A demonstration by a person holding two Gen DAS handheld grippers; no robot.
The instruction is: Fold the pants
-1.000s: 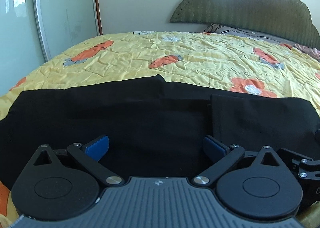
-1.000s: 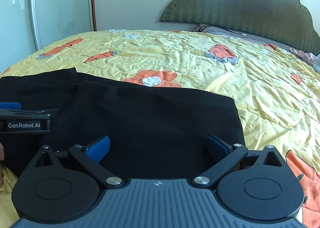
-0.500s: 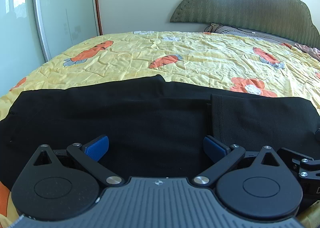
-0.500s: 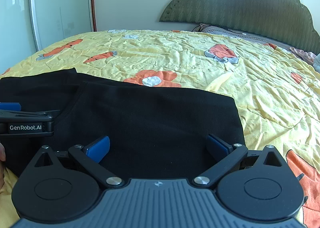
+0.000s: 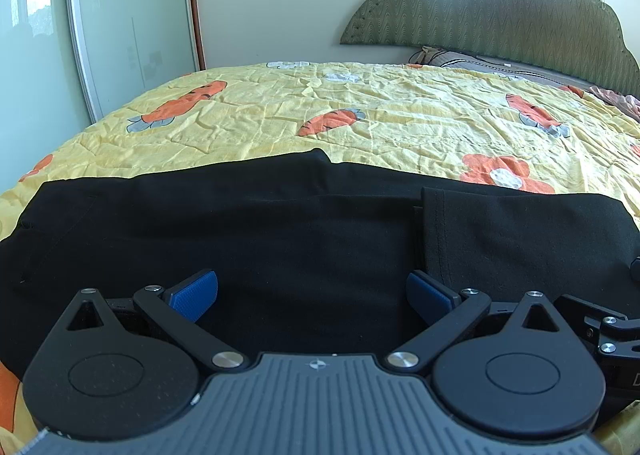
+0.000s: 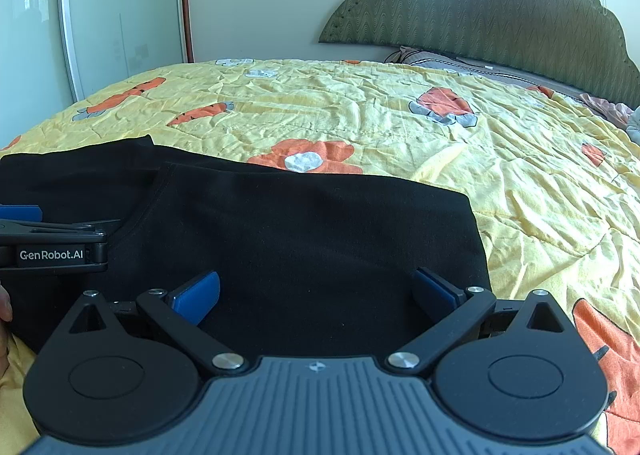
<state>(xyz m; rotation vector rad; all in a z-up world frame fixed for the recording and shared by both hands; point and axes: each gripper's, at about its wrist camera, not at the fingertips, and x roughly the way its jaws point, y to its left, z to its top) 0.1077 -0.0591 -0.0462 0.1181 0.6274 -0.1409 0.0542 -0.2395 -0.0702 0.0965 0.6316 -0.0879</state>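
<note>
- Where the yellow carrot-print bedspread (image 5: 400, 123) meets its near edge, the black pants (image 5: 304, 239) lie flat, one end folded over.
- The left gripper (image 5: 312, 293) and right gripper (image 6: 316, 293) hover over the pants, jaws wide, gripping nothing.

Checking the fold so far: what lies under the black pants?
The yellow carrot-print quilt shows around the black pants. One folded layer lies over another part of the pants; whatever is beneath the fabric is hidden.

pants (image 5: 304, 231) on bedspread (image 5: 400, 123), headboard (image 5: 500, 11) behind
</note>
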